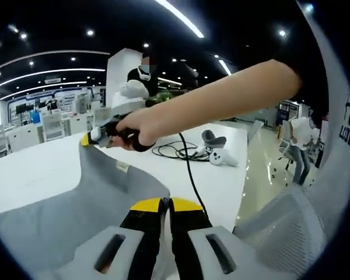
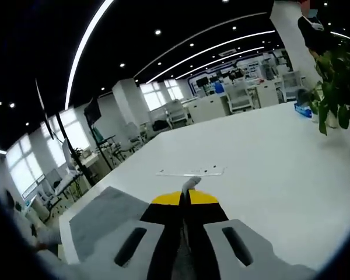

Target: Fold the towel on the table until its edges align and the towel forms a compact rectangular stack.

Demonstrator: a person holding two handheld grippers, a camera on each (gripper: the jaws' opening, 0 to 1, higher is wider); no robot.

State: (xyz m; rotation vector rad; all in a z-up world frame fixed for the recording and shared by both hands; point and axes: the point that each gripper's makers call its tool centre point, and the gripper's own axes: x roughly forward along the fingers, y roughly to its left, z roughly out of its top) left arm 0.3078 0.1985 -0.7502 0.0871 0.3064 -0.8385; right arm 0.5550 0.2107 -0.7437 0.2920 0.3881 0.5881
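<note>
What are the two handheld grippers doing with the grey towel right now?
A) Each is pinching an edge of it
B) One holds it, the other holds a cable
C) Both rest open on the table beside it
A: in the left gripper view, the left gripper and right gripper each clamp the grey towel.

We see the towel (image 1: pixel 64 210) lying on the table (image 1: pixel 35 169). Behind it, cables (image 1: pixel 178 150) lie beside two controllers (image 1: pixel 217 149).

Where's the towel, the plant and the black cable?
towel (image 1: pixel 64 216), left gripper view, on its flat grey middle.
plant (image 2: pixel 338 87), right gripper view, on its green leaves.
cable (image 1: pixel 175 150), left gripper view, on the coiled loops on the table.
</note>
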